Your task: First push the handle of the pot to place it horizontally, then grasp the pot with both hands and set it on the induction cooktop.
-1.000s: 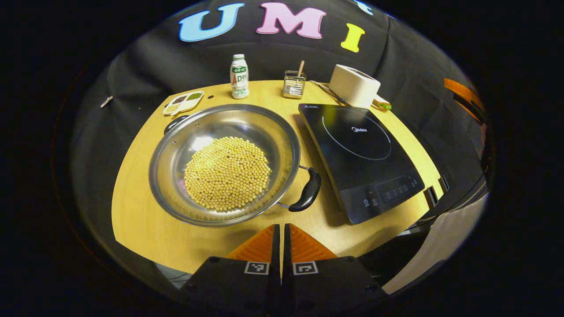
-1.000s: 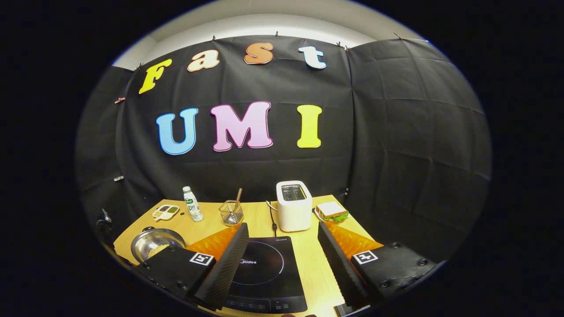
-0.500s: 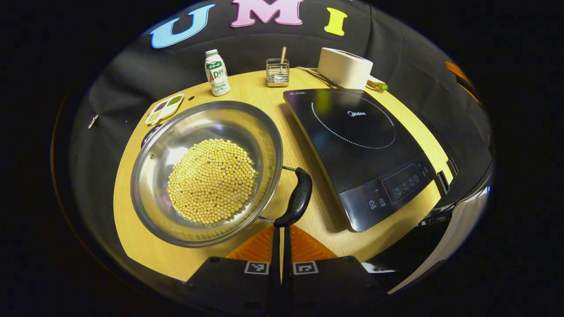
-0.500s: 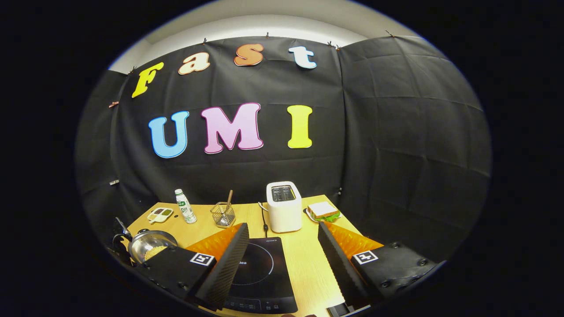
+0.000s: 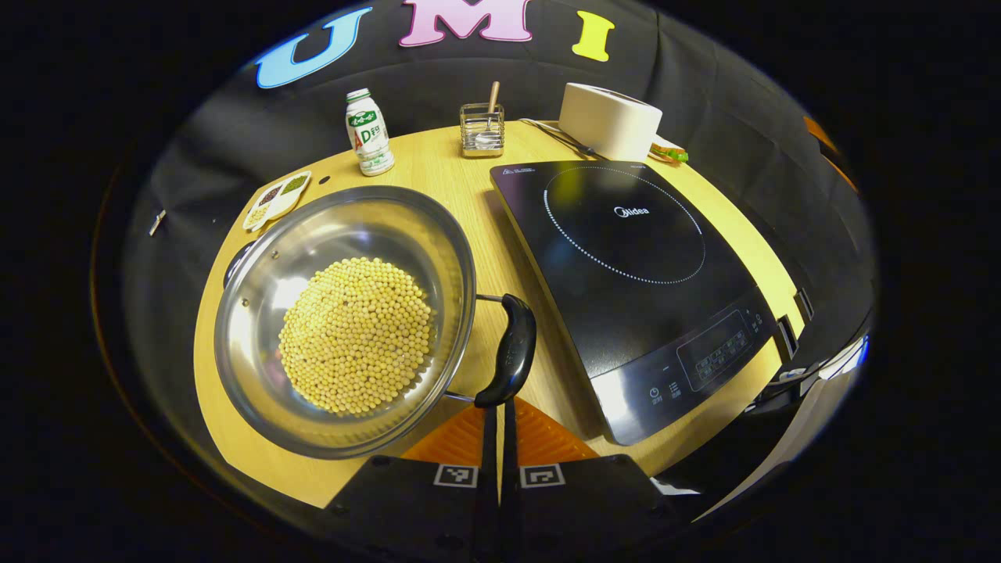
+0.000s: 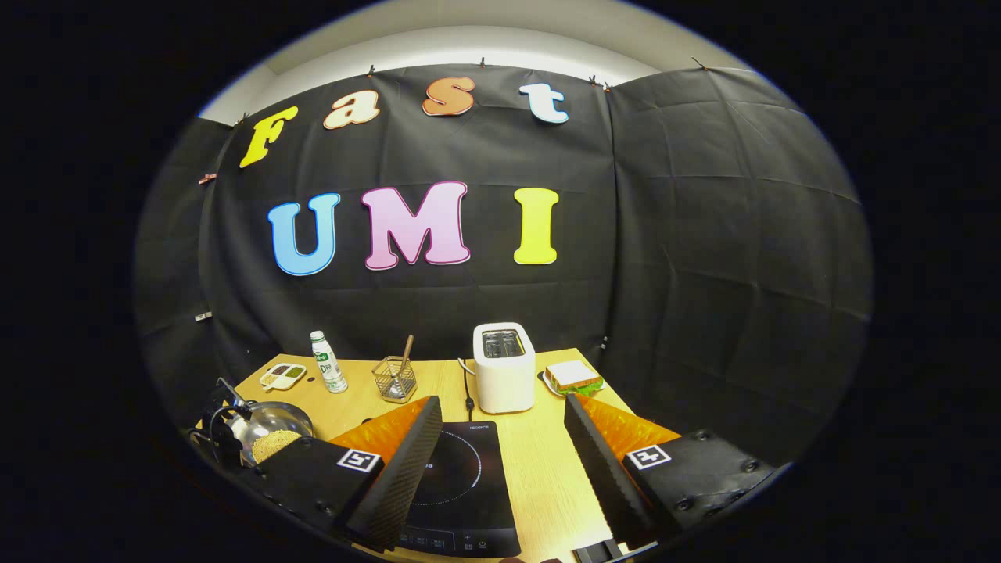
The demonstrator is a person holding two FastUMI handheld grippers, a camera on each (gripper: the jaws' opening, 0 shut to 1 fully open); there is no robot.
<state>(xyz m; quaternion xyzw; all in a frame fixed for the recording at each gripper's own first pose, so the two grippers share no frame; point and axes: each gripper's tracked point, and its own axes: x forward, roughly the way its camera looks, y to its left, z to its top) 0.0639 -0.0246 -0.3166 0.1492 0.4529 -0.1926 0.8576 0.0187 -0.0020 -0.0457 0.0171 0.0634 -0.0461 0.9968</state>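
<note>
The left gripper [image 5: 498, 407] has its fingers pressed together with nothing between them, the tips touching the near end of the pot's black handle [image 5: 510, 352]. The right gripper [image 6: 500, 453] hangs spread wide over the induction cooktop [image 6: 457, 485], holding nothing.

To do this push well, I'd say keep the closed tips low against the handle's end and sweep sideways, slowly, so the pot [image 5: 344, 320] turns on the table [image 5: 469, 188] rather than sliding; the soybeans [image 5: 356, 336] heaped inside could shift if it jerks.

The pot sits on the table just left of the cooktop, not yet on it.

The left gripper view gives the handle contact and the far handle [image 5: 235, 266]. The right gripper view adds the toaster [image 6: 504, 367] top-on, the sandwich [image 6: 575, 377], and a hand-held gripper at the pot.
</note>
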